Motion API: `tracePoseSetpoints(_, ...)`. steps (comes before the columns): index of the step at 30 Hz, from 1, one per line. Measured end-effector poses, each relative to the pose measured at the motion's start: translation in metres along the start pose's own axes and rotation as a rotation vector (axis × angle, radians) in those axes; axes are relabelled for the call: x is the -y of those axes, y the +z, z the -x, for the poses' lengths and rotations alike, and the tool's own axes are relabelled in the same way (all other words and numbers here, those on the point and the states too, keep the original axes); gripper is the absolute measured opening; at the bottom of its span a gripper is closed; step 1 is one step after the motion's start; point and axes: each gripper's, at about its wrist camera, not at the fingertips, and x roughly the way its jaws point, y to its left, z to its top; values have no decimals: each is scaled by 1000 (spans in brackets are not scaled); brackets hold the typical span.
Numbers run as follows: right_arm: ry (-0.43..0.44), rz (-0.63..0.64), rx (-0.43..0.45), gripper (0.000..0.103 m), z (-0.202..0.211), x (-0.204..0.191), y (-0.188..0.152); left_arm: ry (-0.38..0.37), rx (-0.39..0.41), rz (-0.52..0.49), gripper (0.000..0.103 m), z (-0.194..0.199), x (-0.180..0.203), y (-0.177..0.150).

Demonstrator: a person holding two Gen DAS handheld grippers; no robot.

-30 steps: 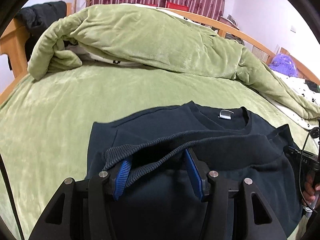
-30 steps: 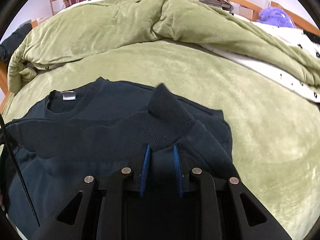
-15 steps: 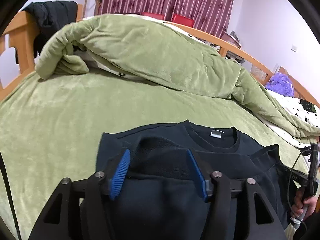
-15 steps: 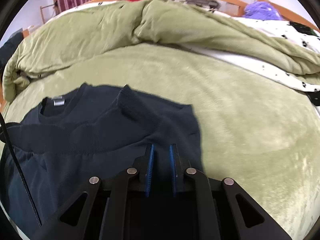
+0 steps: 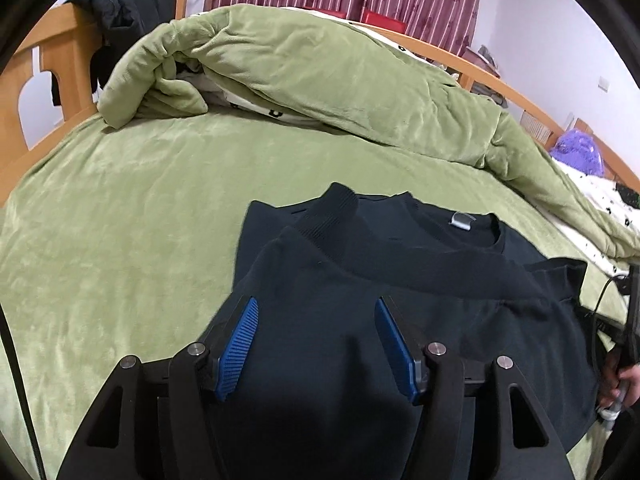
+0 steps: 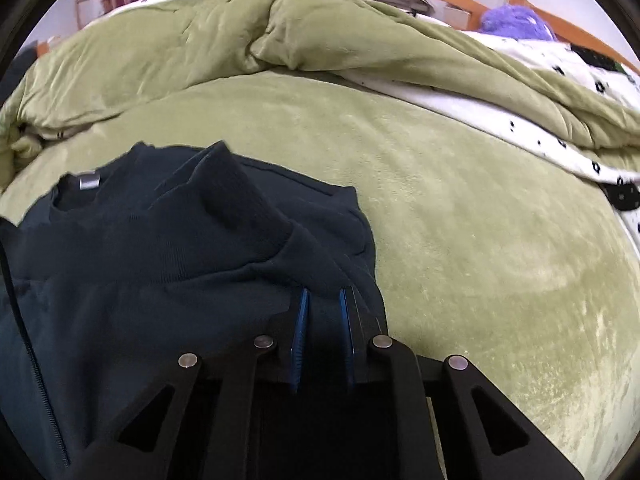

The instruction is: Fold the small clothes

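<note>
A dark navy sweatshirt [image 5: 400, 280] lies on the green bed cover, its lower half folded up over the chest, its collar and grey neck label [image 5: 460, 221] at the far side. My left gripper [image 5: 316, 312] is open, jaws wide, above the folded cloth and holding nothing. In the right wrist view the sweatshirt [image 6: 160, 264] fills the lower left. My right gripper [image 6: 324, 300] is nearly shut, pinching the folded hem at the garment's right edge. The right gripper and the hand on it show at the left wrist view's right edge [image 5: 628, 340].
A rumpled green duvet [image 5: 320, 76] is heaped along the far side of the bed. A wooden bed frame [image 5: 60, 64] with a black jacket [image 5: 120, 12] stands far left. A purple plush toy [image 6: 512, 20] lies at the far right. Green cover [image 6: 480, 240] stretches right of the sweatshirt.
My left gripper has let go of the ribbed hem and drawn back, jaws open. The hem now lies folded up toward the collar. My right gripper stays nearly shut on the cloth.
</note>
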Motion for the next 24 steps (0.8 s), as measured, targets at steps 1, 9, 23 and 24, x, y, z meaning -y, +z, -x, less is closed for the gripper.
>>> tracePoseSetpoints(1,-22,4,3,14,4,-1,1,5,0,1,59,2,-2,-2)
tracePoseSetpoints(9,80,-8,107,38,73,-34,-9,49,26,12,59,34,-25,-5)
tracePoseSetpoints(23,298,349,145,51,159,-254,-93,119,44,102,62,114,-107,-32)
tracePoseSetpoints(24,306,357,143,51,162,-262,-97,121,40,115,62,117,-115,-35)
